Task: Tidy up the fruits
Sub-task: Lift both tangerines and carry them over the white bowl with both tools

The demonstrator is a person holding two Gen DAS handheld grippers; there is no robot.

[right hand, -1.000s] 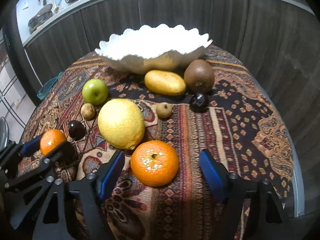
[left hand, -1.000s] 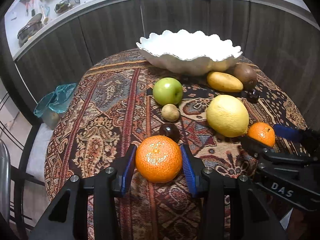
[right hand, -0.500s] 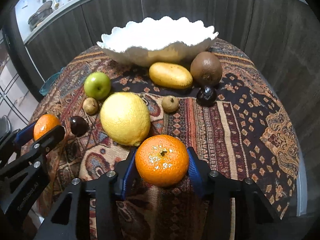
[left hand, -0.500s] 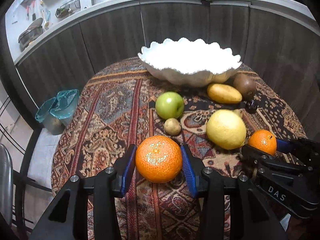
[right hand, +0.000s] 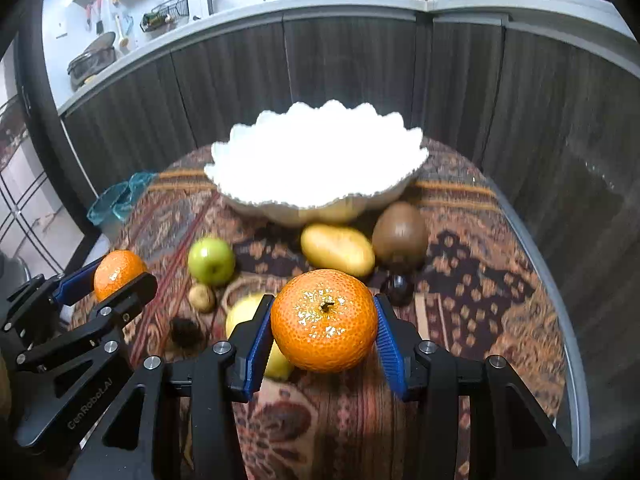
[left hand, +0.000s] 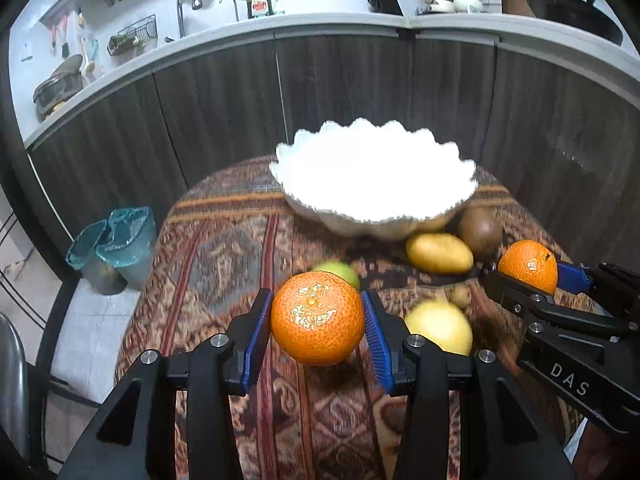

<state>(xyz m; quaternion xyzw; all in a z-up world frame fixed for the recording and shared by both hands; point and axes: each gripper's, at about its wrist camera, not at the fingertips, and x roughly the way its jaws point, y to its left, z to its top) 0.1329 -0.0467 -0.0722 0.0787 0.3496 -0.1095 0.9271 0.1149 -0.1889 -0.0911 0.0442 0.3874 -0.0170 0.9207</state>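
Oranges are both off the cloth now, one in each of my grippers, where a second ago they sat on the table.

My right gripper (right hand: 324,344) has just closed on its orange (right hand: 325,320); my left gripper (left hand: 316,340) clamps the other orange (left hand: 317,317). Next stop, I judge: the white bowl (right hand: 256,200) at twelve o'clock. Patterned tablecloth (right hand: 480,280) carries lemon (left hand: 440,326), potato (right hand: 338,249), apple (right hand: 211,261) at ten; dark cabinets (right hand: 360,80) beyond.

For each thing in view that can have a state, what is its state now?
Left gripper: shut on left orange, lifted.
Right gripper: jaws just closed, shut on right orange, lifted.
Bowl: upright on table; inside overexposed.
Green apple: on cloth, outside bowl.
Kiwi: on cloth beside bowl.
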